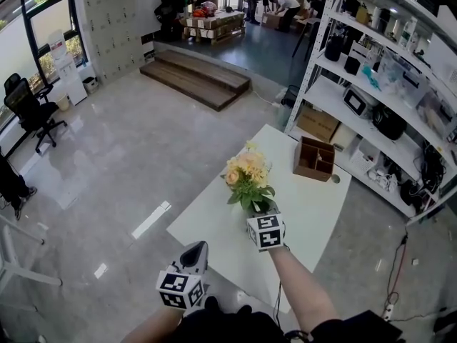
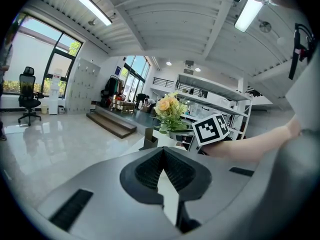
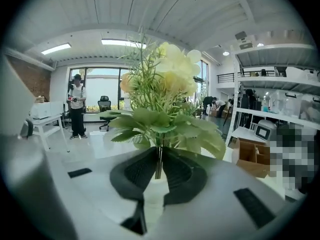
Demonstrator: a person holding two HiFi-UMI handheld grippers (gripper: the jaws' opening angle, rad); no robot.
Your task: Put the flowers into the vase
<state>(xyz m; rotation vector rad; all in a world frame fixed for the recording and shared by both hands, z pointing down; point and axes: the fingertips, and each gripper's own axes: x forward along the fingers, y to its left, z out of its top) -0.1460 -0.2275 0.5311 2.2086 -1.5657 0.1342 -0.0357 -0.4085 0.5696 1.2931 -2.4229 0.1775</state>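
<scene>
A bunch of yellow and peach flowers (image 1: pixel 248 174) with green leaves stands upright near the middle of the white table (image 1: pixel 214 224). My right gripper (image 1: pixel 263 210) is right behind it, marker cube on top. In the right gripper view the thin stems (image 3: pixel 159 166) run down between the jaws of my right gripper (image 3: pixel 159 156) into a white vase (image 3: pixel 152 201). The pads stand slightly off the stems, so it is open. My left gripper (image 1: pixel 195 251) hangs off the table's near corner, shut and empty. From my left gripper (image 2: pixel 162 151) I see the flowers (image 2: pixel 169 109) and the right cube.
A brown wooden divided box (image 1: pixel 314 158) sits at the table's far end. Metal shelving (image 1: pixel 385 84) full of equipment runs along the right. Wooden steps (image 1: pixel 194 77) and an office chair (image 1: pixel 28 109) stand across the glossy floor. A person (image 3: pixel 76 106) stands in the distance.
</scene>
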